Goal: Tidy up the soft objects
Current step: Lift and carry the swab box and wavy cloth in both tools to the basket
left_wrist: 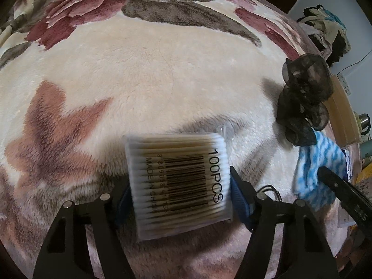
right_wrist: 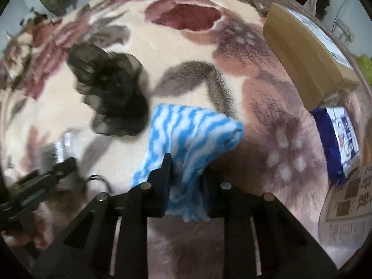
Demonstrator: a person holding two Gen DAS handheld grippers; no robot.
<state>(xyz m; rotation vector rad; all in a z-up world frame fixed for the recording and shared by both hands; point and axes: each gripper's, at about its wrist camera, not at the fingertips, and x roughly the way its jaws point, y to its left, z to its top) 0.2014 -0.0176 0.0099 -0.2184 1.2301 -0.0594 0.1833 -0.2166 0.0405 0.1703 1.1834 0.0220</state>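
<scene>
A clear pack of cotton swabs (left_wrist: 179,176), marked 100PCS with a barcode, sits between the blue pads of my left gripper (left_wrist: 179,181), which is shut on it just above the floral fleece blanket (left_wrist: 139,69). My right gripper (right_wrist: 187,165) is shut on a blue-and-white striped cloth (right_wrist: 193,127), lifting its near end off the blanket. The same cloth (left_wrist: 318,162) shows at the right of the left wrist view, under one dark finger (left_wrist: 344,190) of the right gripper. A black mesh ruffle (right_wrist: 109,90) lies just left of the cloth, also at the right edge (left_wrist: 304,100) of the left wrist view.
A cardboard box (right_wrist: 309,53) lies at the blanket's far right. Below it are a blue tissue pack (right_wrist: 337,139) and a newspaper (right_wrist: 344,200). A thin black loop (right_wrist: 97,181) rests between the grippers. Clothes are piled (left_wrist: 325,30) beyond the bed.
</scene>
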